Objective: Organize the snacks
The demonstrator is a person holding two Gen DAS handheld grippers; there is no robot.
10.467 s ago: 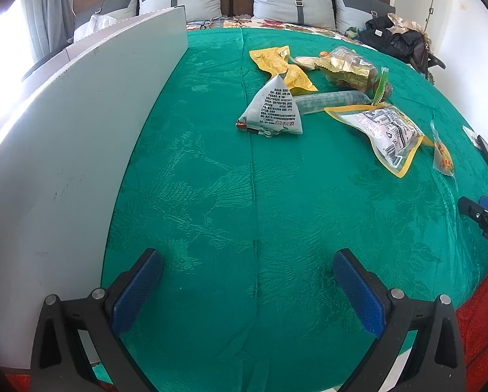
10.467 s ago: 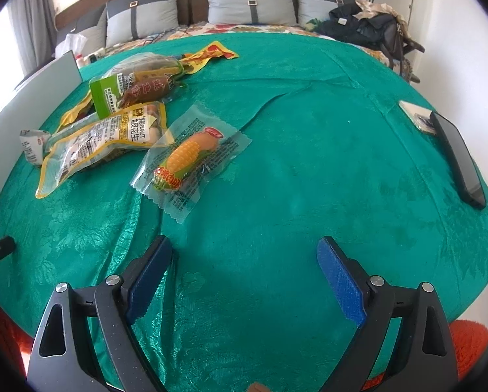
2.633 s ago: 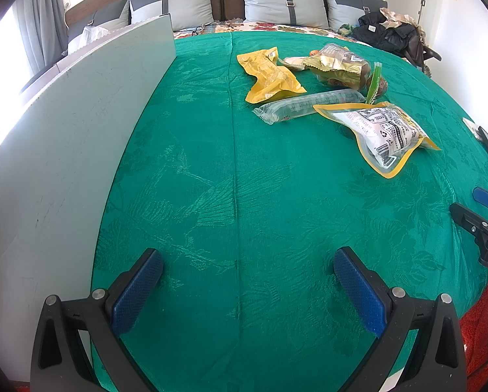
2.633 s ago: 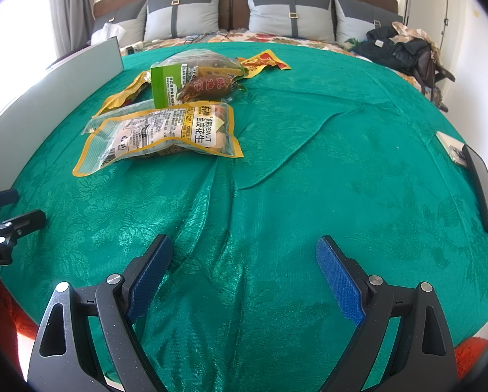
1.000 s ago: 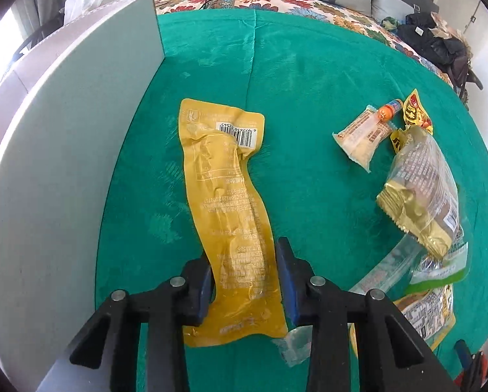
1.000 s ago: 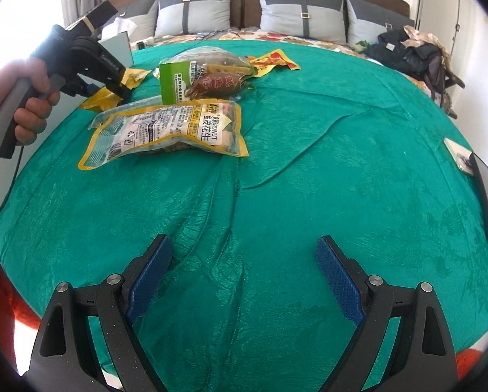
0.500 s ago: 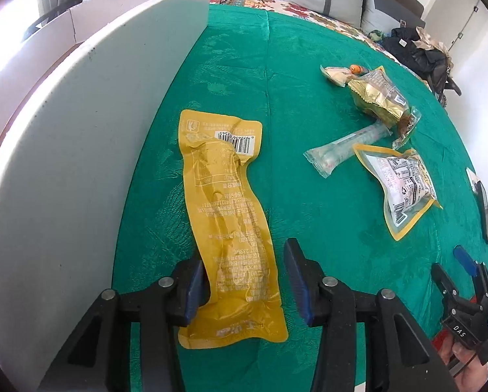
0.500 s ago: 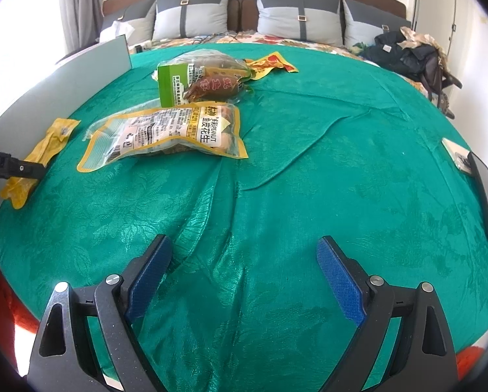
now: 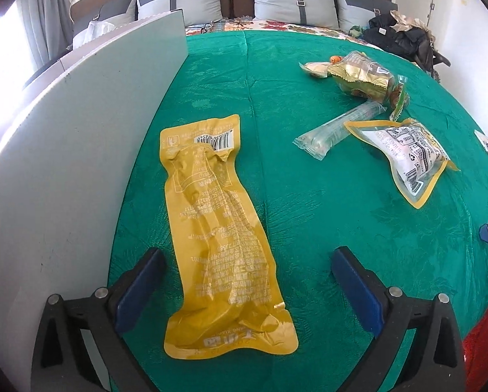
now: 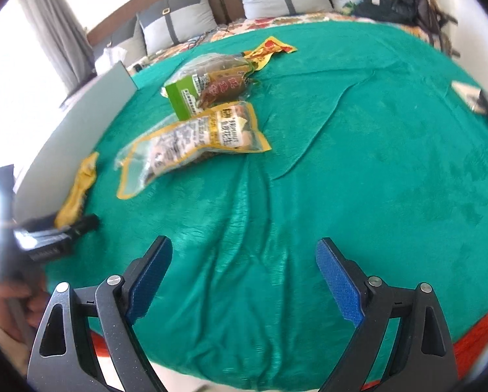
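While its jaws are opening, yellow packet (image 9: 218,228) between left hand-held gripper (image 9: 244,289) pads, untouched.

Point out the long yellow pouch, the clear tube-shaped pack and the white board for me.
long yellow pouch (image 9: 216,228), left wrist view, middle of its printed back.
clear tube-shaped pack (image 9: 335,127), left wrist view, mid-length of the wrapper.
white board (image 9: 80,150), left wrist view, its flat face.
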